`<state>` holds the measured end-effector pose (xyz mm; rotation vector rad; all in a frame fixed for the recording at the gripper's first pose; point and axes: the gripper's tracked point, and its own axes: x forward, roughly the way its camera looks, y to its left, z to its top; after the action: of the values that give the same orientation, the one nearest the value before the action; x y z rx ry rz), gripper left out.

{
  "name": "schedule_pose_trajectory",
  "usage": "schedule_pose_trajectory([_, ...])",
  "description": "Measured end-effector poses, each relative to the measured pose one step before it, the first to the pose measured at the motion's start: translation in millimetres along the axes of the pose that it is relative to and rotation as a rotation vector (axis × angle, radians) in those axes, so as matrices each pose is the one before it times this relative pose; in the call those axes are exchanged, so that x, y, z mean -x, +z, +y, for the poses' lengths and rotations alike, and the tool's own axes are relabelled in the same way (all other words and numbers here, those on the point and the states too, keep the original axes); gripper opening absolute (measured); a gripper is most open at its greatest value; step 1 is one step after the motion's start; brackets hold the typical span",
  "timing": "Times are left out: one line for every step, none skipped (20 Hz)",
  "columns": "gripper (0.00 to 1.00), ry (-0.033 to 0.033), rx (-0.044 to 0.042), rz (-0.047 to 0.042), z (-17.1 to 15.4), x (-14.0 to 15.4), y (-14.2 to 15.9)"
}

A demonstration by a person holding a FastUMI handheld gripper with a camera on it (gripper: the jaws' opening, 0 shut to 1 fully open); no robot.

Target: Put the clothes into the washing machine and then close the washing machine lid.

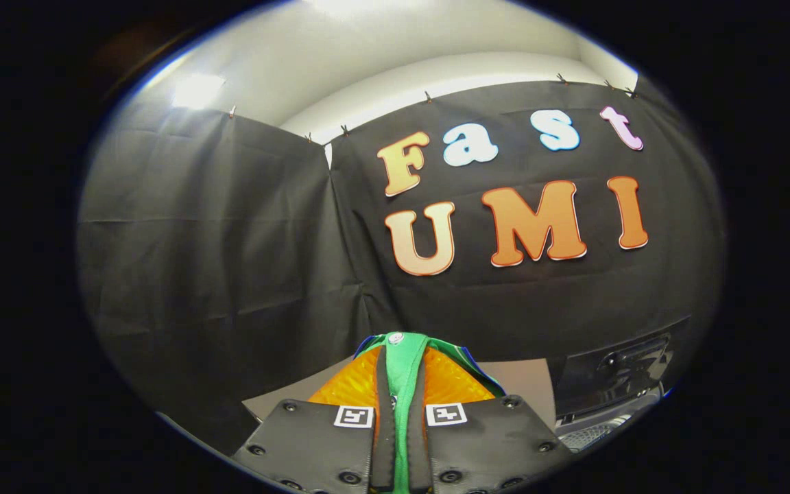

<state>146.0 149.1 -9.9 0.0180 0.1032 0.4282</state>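
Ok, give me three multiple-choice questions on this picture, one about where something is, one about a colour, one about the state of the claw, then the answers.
1. Where is the garment?
A. Pinched between the fingers
B. Lying flat on the tabletop
C. Hanging on the booth wall

2. What colour is the strip of cloth running up between the fingers?
A. Red
B. Green
C. White

3. What state is the claw in?
A. Wide open with nothing in it
B. Shut on the garment
C. Open around the washing machine

Answers: 1 A, the cloth rises from the narrow gap between both fingers. 2 B, the middle strip is green, with orange fabric either side. 3 B, both fingers press the cloth; the washing machine sits beyond the fingers to one side.
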Motion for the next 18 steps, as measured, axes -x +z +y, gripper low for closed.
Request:
schedule_pose_trajectory([0.15, 0.00845, -0.00490, -0.01294, -8.70, 8.57, 3.04])
schedule_pose_trajectory([0.15, 0.00762, -0.00182, -0.00739, -9.46, 8.33, 1.66])
schedule_pose_trajectory([0.15, 0.00564, 0.00016, -0.01582, -10.19, 9.58, 5.32])
schedule_pose_trajectory([0.15, 0.00041, 0.00634, -0.01104, -13.30, 9.17, 4.94])
schedule_pose_trajectory([0.15, -0.00427, 0.01426, -0.01221, -13.02, 10.31, 2.63])
schedule_pose_trajectory([0.15, -0.00770, 0.02003, -0.00160, -13.12, 8.68, 1.06])
schedule_pose_trajectory([0.15, -0.00899, 0.01397, -0.00026, -13.48, 9.63, 0.82])
schedule_pose_trajectory([0.15, -0.00789, 0.00528, -0.00159, -12.13, 8.51, 0.98])
schedule_pose_trajectory([0.15, -0.00817, 0.00183, -0.00239, -11.23, 8.68, 1.50])
schedule_pose_trajectory([0.15, -0.00958, 0.00103, -0.00310, -12.67, 7.94, 0.53])
schedule_pose_trajectory([0.15, -0.01233, -0.00227, -0.00304, -13.62, 7.06, 0.87])
schedule_pose_trajectory([0.15, -0.01146, -0.00623, -0.00142, -13.90, 7.07, 1.04])
schedule_pose_trajectory([0.15, -0.01007, -0.00393, -0.00066, -12.77, 8.15, 0.51])
schedule_pose_trajectory([0.14, -0.01479, 0.00157, 0.00059, -13.88, 7.76, -0.59])
schedule_pose_trajectory([0.15, -0.01533, 0.00306, 0.00178, -13.92, 5.46, -0.79])
schedule_pose_trajectory([0.15, -0.01677, 0.00369, 0.00491, -13.65, 4.20, -2.67])
schedule_pose_trajectory([0.15, -0.01172, 0.00348, 0.00604, -12.26, 4.13, -2.55])
schedule_pose_trajectory([0.15, -0.00944, 0.00277, 0.00589, -12.00, 3.61, -2.97])
